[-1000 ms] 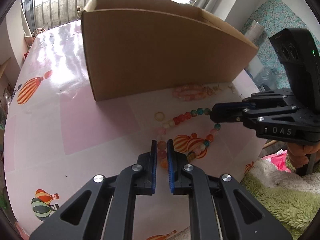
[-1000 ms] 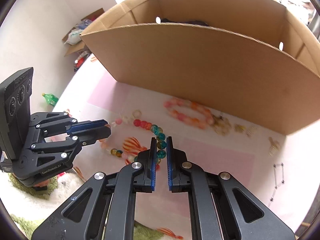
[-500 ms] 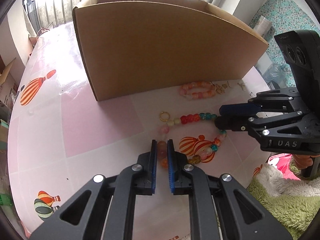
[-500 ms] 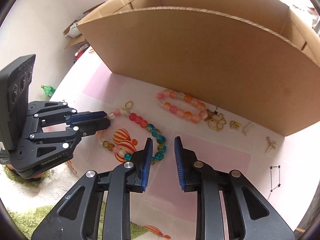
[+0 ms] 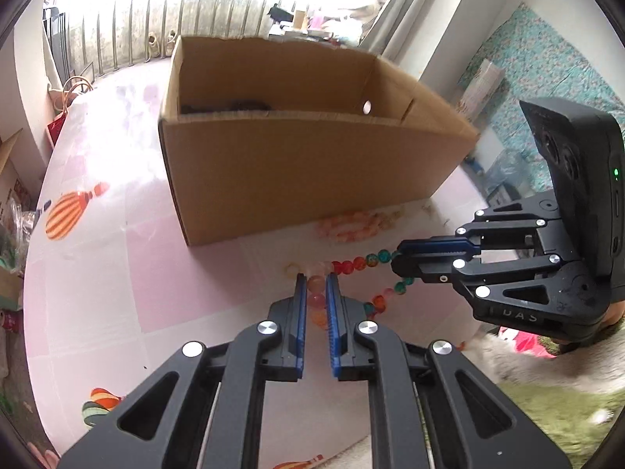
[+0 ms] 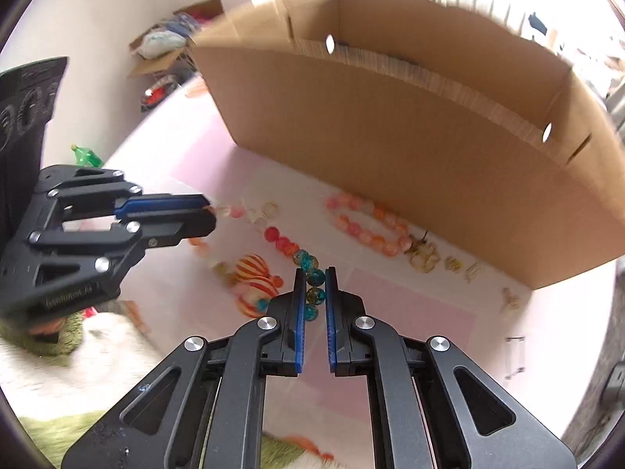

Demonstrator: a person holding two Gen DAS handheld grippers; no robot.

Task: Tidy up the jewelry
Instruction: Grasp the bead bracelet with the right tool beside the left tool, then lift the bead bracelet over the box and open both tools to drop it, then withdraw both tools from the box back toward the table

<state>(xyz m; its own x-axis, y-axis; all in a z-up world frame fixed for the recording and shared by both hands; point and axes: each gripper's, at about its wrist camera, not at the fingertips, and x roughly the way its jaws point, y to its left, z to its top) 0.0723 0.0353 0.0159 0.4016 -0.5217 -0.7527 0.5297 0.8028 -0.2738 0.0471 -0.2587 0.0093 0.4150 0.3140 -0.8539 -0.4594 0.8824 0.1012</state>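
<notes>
1. Sitting on the pink balloon-print tablecloth (image 5: 101, 265): one open cardboard box (image 5: 297, 179). Showing a dark item on the box floor in the left wrist view only; not identifiable.
2. Clamping the multicolour bead necklace (image 6: 287, 244) at both ends: left gripper (image 5: 314, 285) pinching pale pink and orange beads, right gripper (image 6: 312, 281) pinching teal beads. Both jaws closed on the strand.
3. Hanging between the two grippers, in front of the box.
4. Lying by the box's front wall: one pink-orange bead bracelet (image 6: 367, 224).
5. Appearing clearly in the right wrist view only: a few small gold pieces (image 6: 424, 260) beside the bracelet; count unclear, blurred.
</notes>
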